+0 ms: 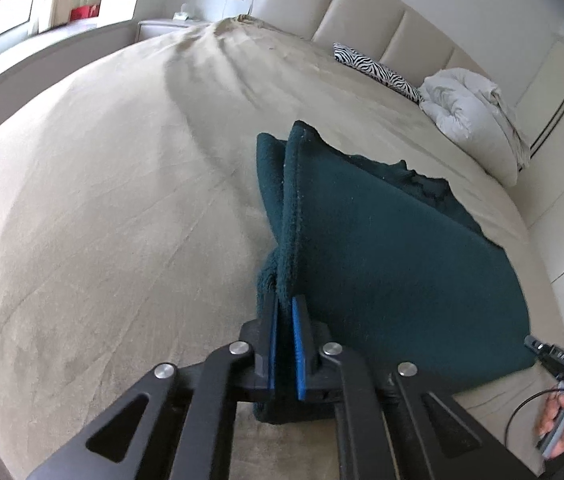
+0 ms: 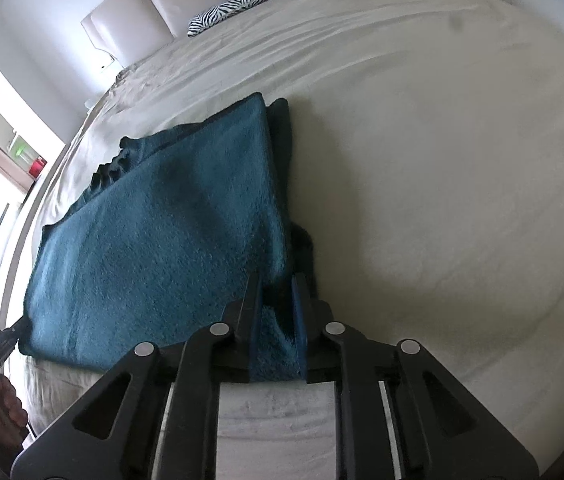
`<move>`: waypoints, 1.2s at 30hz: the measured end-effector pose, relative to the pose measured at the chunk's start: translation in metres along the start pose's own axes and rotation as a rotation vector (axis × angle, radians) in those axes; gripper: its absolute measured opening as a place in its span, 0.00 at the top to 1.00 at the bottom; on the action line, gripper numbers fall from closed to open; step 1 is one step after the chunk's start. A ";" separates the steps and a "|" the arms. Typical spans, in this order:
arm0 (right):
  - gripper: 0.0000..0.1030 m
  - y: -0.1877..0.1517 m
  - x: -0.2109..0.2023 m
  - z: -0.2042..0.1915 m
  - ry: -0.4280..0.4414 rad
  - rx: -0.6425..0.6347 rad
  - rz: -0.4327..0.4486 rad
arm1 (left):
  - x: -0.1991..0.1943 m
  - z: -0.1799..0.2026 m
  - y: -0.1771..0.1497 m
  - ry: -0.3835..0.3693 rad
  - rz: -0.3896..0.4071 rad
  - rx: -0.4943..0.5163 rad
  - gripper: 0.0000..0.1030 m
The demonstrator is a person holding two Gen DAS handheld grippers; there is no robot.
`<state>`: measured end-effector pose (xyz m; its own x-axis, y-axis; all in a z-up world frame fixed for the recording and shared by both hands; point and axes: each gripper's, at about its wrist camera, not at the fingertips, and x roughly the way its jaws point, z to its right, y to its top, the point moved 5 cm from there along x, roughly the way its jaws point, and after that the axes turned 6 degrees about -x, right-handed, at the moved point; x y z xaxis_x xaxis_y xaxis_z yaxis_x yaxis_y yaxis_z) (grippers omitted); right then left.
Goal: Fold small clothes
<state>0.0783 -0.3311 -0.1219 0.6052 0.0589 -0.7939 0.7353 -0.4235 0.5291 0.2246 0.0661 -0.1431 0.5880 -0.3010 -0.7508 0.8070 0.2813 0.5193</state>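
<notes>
Both corners pinched tight, left gripper (image 1: pixel 285 312) and right gripper (image 2: pixel 278 292) clamp the teal towel (image 2: pixel 162 240); the person should carry them level, edges matched.

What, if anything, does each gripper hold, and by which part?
Both hold the dark teal cloth by its near edge: the left gripper pinches its left near corner, the right gripper its right near corner, above the bed.
</notes>
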 end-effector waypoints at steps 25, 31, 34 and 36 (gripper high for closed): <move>0.87 -0.016 0.000 0.002 -0.039 -0.027 -0.057 | -0.010 -0.013 -0.010 -0.036 -0.004 -0.064 0.82; 0.87 -0.018 0.000 0.001 -0.051 -0.038 -0.078 | -0.035 -0.008 0.005 -0.013 0.079 -0.076 0.74; 0.87 -0.020 0.000 -0.002 -0.071 -0.045 -0.085 | -0.036 0.002 0.012 -0.022 0.094 -0.054 0.70; 0.87 -0.022 -0.001 -0.004 -0.082 -0.046 -0.087 | -0.032 0.011 0.015 -0.033 0.086 -0.040 0.69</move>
<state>0.0624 -0.3184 -0.1317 0.5132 0.0188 -0.8581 0.7983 -0.3777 0.4691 0.2190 0.0697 -0.1065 0.6571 -0.3035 -0.6900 0.7509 0.3438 0.5638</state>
